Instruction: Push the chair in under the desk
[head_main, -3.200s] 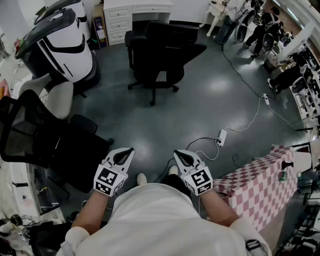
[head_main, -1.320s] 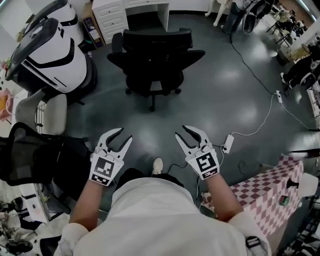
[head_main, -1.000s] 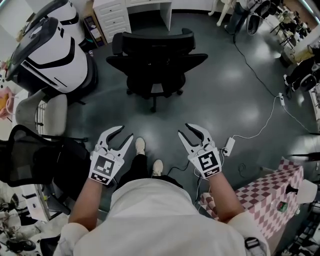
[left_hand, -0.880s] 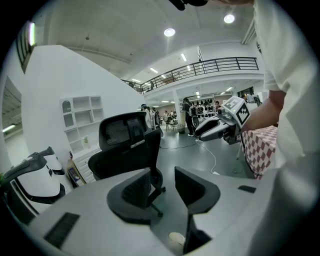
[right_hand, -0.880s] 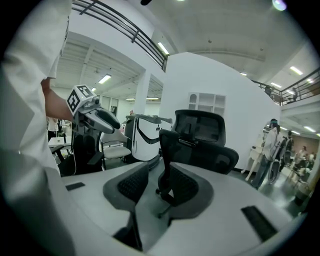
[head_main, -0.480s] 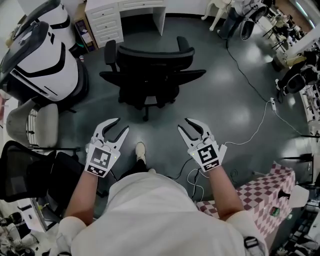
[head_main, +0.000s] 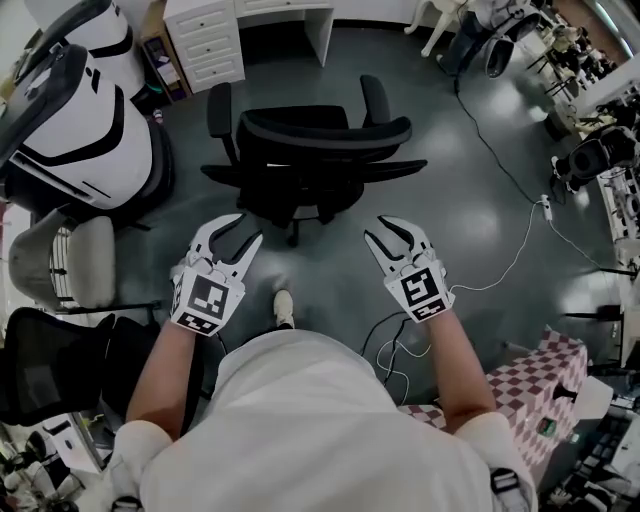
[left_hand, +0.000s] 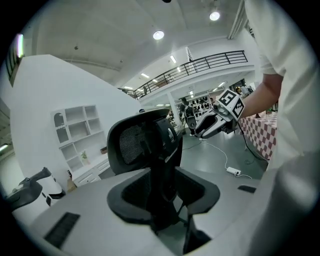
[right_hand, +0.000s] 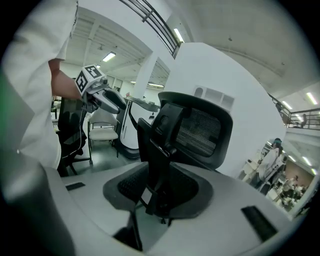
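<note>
A black office chair (head_main: 322, 135) stands on the grey floor with its backrest turned to me. Beyond it, at the top edge, is the white desk (head_main: 290, 8). My left gripper (head_main: 240, 228) is open and just short of the chair's left rear side. My right gripper (head_main: 385, 228) is open at the chair's right rear, also apart from it. In the left gripper view the chair's back (left_hand: 145, 145) fills the gap between the open jaws, with the right gripper (left_hand: 220, 117) beyond. The right gripper view shows the mesh backrest (right_hand: 200, 132) and the left gripper (right_hand: 100, 95).
A large white-and-black machine (head_main: 70, 110) stands at the left, with a beige chair (head_main: 70, 262) and a black mesh chair (head_main: 50, 370) below it. A white drawer unit (head_main: 205, 40) flanks the desk. A cable with a power strip (head_main: 545, 205) crosses the floor at right. A checkered cloth (head_main: 535, 405) lies at lower right.
I have walked up to the chair, which now sits much nearer in the head view. Both grippers have moved forward to its rear sides and stay open.
</note>
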